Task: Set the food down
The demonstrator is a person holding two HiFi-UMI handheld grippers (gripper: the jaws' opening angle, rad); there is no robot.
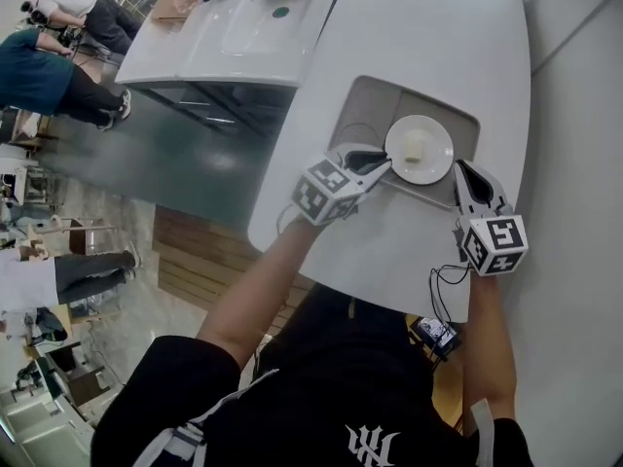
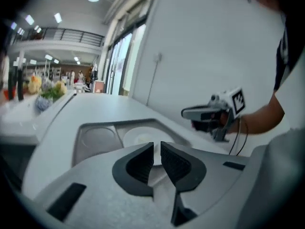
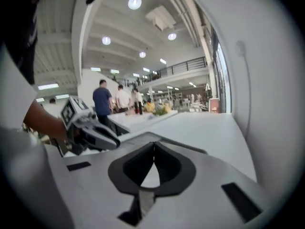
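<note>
White plate [image 1: 438, 163] gripped by left claw [image 1: 386, 167], right claw [image 1: 459, 167] closed empty, both angled downward.

counter [image 1: 428, 27] | tray [image 1: 365, 105] on counter | plate [image 1: 440, 165] in tray's right part | food [image 1: 415, 147] on plate | left hand-held gripper [image 1: 385, 166] at plate's left rim | right hand-held gripper [image 1: 461, 167] just right of plate | people [image 1: 49, 76] far left

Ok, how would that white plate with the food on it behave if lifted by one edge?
The plate looks glazed and rigid: probably stiff, but slippery in a grip. Pinched at one rim, where the left gripper sits, it would likely tilt. The small food piece lies loose on it and may slide.
</note>
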